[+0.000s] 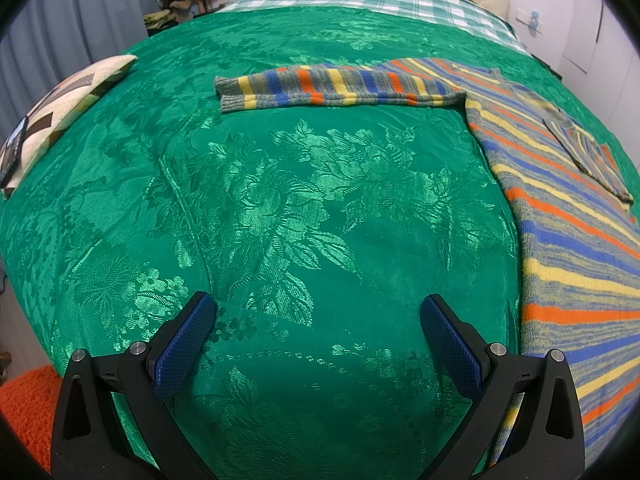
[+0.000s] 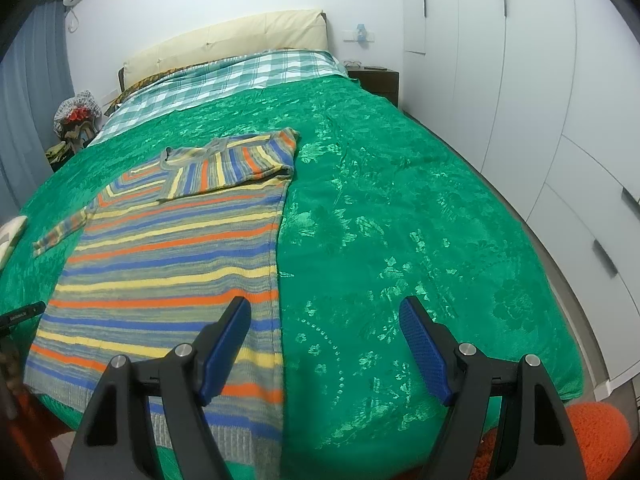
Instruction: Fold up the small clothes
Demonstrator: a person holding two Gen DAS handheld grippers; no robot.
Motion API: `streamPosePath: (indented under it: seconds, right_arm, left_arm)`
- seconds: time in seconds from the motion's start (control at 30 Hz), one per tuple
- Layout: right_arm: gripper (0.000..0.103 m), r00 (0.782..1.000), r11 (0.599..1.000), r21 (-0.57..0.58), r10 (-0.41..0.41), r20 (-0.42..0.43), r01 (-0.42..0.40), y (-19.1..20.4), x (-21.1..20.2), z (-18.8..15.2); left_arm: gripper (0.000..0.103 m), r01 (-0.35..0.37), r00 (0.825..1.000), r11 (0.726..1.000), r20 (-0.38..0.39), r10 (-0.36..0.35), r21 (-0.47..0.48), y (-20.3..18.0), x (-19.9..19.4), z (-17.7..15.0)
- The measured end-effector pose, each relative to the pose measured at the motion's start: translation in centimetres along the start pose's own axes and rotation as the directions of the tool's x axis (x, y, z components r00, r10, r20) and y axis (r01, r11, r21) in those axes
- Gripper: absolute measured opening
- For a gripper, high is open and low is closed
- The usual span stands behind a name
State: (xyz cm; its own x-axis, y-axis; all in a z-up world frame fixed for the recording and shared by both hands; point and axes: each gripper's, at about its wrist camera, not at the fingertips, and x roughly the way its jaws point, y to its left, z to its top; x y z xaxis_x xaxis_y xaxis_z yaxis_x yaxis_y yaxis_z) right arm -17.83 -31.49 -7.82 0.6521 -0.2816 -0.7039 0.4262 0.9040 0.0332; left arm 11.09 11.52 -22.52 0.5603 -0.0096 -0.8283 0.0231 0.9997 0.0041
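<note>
Your left wrist camera looks up the bed (image 1: 280, 200) from its near edge, low and close, with the sweater (image 1: 560, 200) at right. Your right wrist camera faces likewise from further right, sweater (image 2: 168, 260) at left. Both share sweater, bed and headboard.

Bright, even light; fisheye-warped, dark-vignetted edges.

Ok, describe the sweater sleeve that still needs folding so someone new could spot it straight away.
Start at the green bedspread covering the bed. A striped sweater lies flat on it. Its outstretched sleeve sticks sideways onto bare green cloth toward the patterned cushion; the other sleeve is already folded across the chest.
</note>
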Motion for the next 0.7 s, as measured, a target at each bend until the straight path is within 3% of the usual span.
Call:
streamPosePath:
  seconds: [0.47, 0.57, 0.63, 0.7]
  right_arm:
    - [0.076, 1.000, 1.000, 0.008, 0.003, -0.002, -0.003, 0.1, 0.0, -0.2]
    - [0.076, 1.000, 1.000, 0.009, 0.001, -0.002, -0.001, 0.1, 0.0, -0.2]
    - [0.076, 1.000, 1.000, 0.016, 0.003, 0.001, -0.003, 0.0, -0.1, -0.1]
    - [0.076, 1.000, 1.000, 0.022, 0.005, 0.001, -0.005, -0.1, -0.1, -0.2]
  left_arm:
    - [0.102, 0.005, 1.000, 1.000, -0.008, -0.005, -0.001, 0.0, -0.1, 0.0]
    - [0.102, 0.090, 0.995, 0.995, -0.035, -0.092, -0.050, 0.9, -1.3, 0.6]
    - [0.102, 0.181, 0.983, 0.975, -0.015, -0.185, -0.130, 2.6, -2.5, 1.3]
    - [0.102, 0.232, 0.972, 0.948, 0.013, -0.234, -0.219, 4.8, -3.1, 2.4]
